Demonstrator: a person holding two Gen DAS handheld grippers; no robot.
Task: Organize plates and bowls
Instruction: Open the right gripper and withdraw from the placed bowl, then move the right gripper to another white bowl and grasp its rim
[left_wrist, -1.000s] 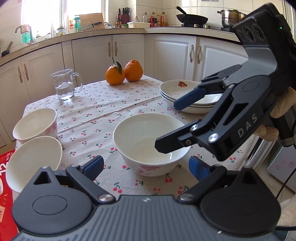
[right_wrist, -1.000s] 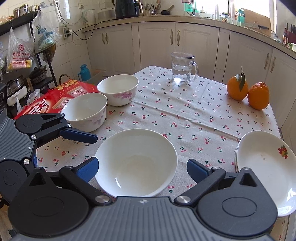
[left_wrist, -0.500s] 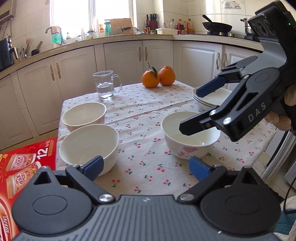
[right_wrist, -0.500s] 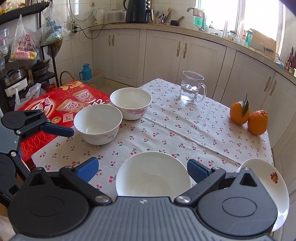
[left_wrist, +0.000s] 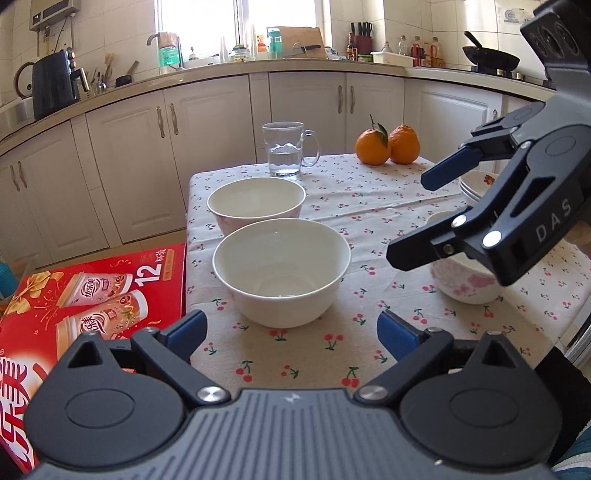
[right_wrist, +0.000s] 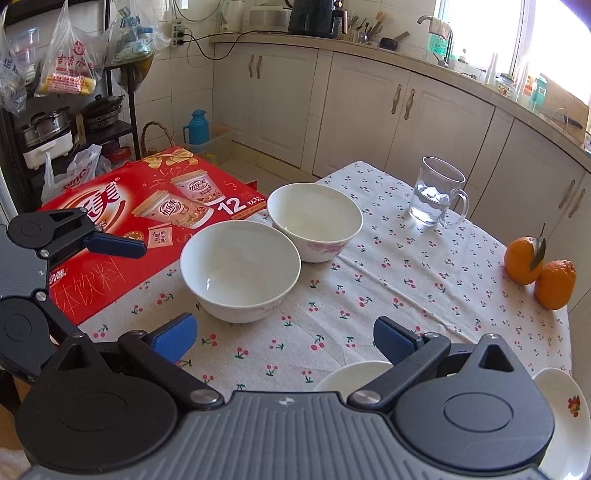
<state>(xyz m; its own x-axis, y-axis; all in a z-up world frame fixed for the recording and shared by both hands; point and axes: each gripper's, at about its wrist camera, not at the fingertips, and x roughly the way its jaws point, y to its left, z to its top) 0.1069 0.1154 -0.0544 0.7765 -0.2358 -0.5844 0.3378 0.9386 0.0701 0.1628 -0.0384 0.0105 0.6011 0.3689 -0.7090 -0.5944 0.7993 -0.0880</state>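
Observation:
Three white bowls with pink flowers stand on the cherry-print tablecloth. The near bowl (left_wrist: 281, 271) (right_wrist: 240, 269) sits just ahead of my open, empty left gripper (left_wrist: 291, 332). A second bowl (left_wrist: 256, 204) (right_wrist: 314, 220) stands behind it. The third bowl (left_wrist: 467, 284) is to the right, partly hidden by my right gripper (left_wrist: 415, 214), which hangs open above it; its rim shows in the right wrist view (right_wrist: 351, 374). A stack of white plates (left_wrist: 476, 186) (right_wrist: 565, 402) sits at the table's right edge. In its own view my right gripper (right_wrist: 284, 338) is open and empty.
A glass mug of water (left_wrist: 286, 153) (right_wrist: 436, 195) and two oranges (left_wrist: 388, 146) (right_wrist: 539, 271) stand at the far side. A red drinks carton (left_wrist: 85, 295) (right_wrist: 147, 221) lies beside the table's left edge. Kitchen cabinets surround the table.
Both grippers have pulled back and swung left. The left view now centres on the near left bowl instead of the right-hand bowl. Both grippers stay open.

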